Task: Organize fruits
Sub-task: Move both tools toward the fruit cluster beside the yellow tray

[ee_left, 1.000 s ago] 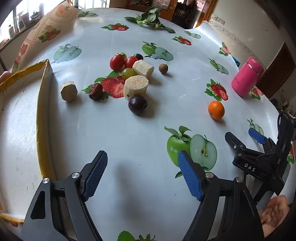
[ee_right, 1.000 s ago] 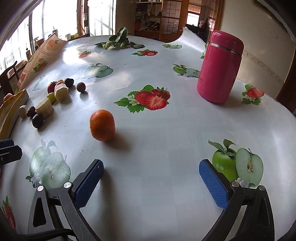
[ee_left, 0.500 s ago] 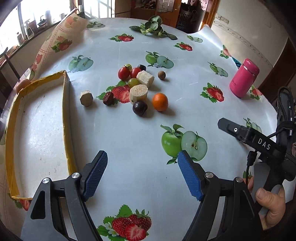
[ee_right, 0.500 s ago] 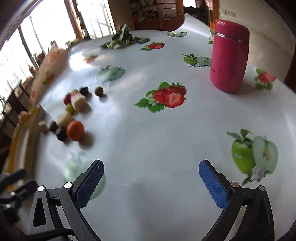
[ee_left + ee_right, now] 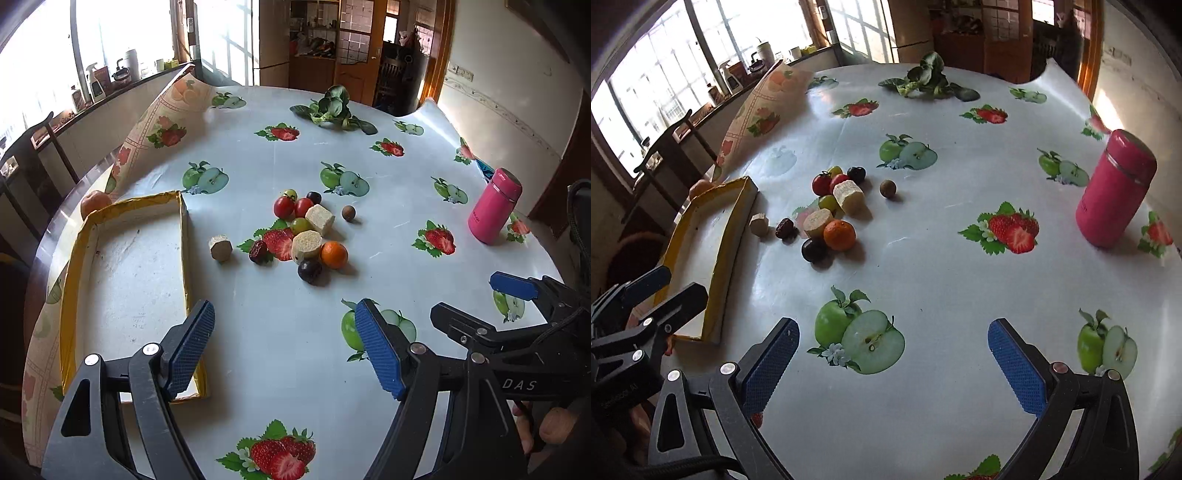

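Both jaws stand wide apart and hold nothing: the left gripper (image 5: 284,343) and the right gripper (image 5: 897,365) hang above the table (image 5: 369,173), well back from the fruit pile. The orange (image 5: 334,254) looks round, smooth and a bit slippery, so I would pinch it across its middle. The dark plum (image 5: 309,270) touching it looks soft; squeeze gently. I count two red tomatoes (image 5: 283,206), two green grapes, three pale chunks. The yellow tray (image 5: 183,236) has no fruit in it

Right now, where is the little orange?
In both views the orange sits mid-table at the pile's near right edge, touching the dark plum and a pale cut chunk.
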Available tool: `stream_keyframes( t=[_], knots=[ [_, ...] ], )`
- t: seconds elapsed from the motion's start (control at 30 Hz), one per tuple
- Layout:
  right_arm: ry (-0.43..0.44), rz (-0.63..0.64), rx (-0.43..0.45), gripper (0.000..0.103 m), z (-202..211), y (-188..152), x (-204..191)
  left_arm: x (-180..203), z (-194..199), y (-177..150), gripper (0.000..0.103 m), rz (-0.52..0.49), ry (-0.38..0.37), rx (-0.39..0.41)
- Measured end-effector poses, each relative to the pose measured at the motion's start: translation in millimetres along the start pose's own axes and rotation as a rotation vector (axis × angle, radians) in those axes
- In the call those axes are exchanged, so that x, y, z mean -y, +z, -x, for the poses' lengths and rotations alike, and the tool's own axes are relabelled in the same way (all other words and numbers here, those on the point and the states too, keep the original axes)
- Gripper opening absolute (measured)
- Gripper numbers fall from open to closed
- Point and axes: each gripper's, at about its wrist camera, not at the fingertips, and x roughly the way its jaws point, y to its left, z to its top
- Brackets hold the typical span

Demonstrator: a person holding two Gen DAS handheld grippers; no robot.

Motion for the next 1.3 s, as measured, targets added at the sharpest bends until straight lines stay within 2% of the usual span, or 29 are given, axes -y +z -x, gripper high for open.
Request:
stream_keyframes(
  t=[0.27, 0.4, 0.97, 1.3],
  knots=[
    [0.005, 0.107, 0.045, 0.103, 14, 10, -22, -8, 4, 3, 0.078, 0.016, 0.019, 0.007],
    [0.02, 0.09, 0.044, 0.103, 13, 13, -21, -13, 2, 4, 0.078, 0.022, 0.024, -0.002],
    [-0.037, 0.047, 0.039, 0.103, 14, 14, -6, -16, -7, 1, 0.078, 0.027, -0.014, -0.028],
    [-0.028, 0.035, 0.033, 0.103, 11, 9, -5, -24, -11, -6, 0.078, 0.052, -0.03, -0.052]
  ],
)
